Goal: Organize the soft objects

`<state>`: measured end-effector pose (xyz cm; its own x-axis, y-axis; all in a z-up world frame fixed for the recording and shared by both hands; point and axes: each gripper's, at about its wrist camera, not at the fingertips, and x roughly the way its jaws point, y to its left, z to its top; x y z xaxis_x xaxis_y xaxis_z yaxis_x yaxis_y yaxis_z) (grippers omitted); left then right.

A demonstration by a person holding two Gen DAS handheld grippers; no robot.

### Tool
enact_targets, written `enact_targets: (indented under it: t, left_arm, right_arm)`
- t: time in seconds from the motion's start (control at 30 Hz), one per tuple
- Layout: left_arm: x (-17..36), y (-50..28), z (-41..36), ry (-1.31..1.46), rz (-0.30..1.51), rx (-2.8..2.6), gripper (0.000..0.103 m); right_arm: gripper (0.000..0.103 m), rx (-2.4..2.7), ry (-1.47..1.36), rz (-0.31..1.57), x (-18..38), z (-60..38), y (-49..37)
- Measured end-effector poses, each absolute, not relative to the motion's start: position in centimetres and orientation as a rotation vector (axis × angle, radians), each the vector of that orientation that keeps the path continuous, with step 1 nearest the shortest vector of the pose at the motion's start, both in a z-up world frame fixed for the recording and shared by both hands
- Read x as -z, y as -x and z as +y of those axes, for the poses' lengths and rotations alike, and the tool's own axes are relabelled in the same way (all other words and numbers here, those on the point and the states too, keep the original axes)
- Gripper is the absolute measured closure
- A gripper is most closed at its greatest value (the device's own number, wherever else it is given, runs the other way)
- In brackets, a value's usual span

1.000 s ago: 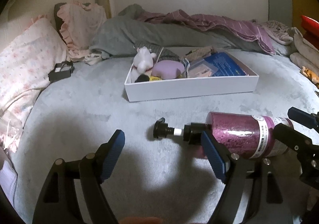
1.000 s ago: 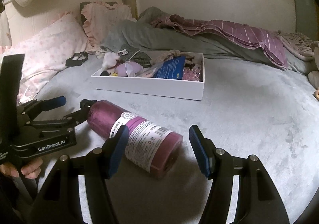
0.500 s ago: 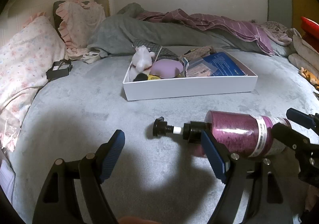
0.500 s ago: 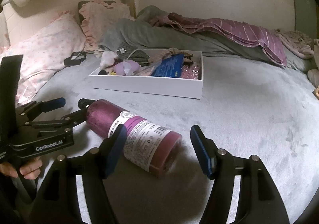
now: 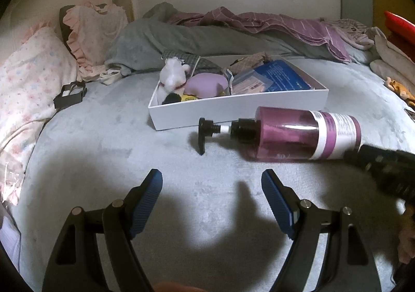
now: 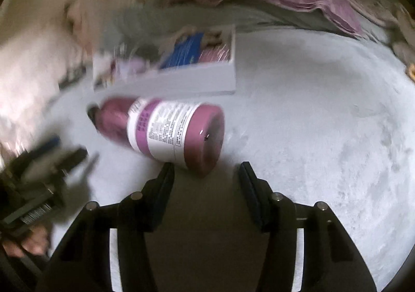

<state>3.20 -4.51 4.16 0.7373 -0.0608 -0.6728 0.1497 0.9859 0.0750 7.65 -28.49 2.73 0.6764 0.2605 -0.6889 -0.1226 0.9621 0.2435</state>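
Observation:
A purple pump bottle [image 5: 298,136] lies on its side on the grey bed, pump head pointing left. It also shows in the blurred right wrist view [image 6: 166,131], base toward the camera. My left gripper [image 5: 211,188] is open and empty, a short way in front of the bottle. My right gripper [image 6: 206,177] is open and empty, just behind the bottle's base; its body [image 5: 389,170] shows at the right of the left wrist view. A white box [image 5: 233,107] behind the bottle holds a white plush [image 5: 172,75], a lilac soft toy [image 5: 206,84] and blue packets [image 5: 282,76].
Floral pillows [image 5: 26,79] lie at the left, with a small black object [image 5: 70,93] beside them. A grey blanket [image 5: 181,40] and striped purple cloth [image 5: 285,24] are heaped behind the box. More clothes [image 5: 389,58] lie at the right edge.
Both grippers have pulled back from the bottle and risen. The bottle has rolled slightly and now lies closer to the box. The right wrist view is motion-blurred.

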Motion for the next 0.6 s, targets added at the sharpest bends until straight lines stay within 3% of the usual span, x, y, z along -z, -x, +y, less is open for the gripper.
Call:
enact_targets:
  t: [0.13,0.6]
  left_arm:
    - [-4.1,-3.2,-4.5,-0.127,0.735,0.116,0.024]
    - [-3.9,-3.3,-4.4,-0.127,0.75,0.116,0.024]
  right_arm:
    - [0.05,-0.2,-0.268,0.674,-4.1,-29.9,-6.4]
    - [0.049,-0.199,-0.236,0.753,-3.1,-29.1,-7.4]
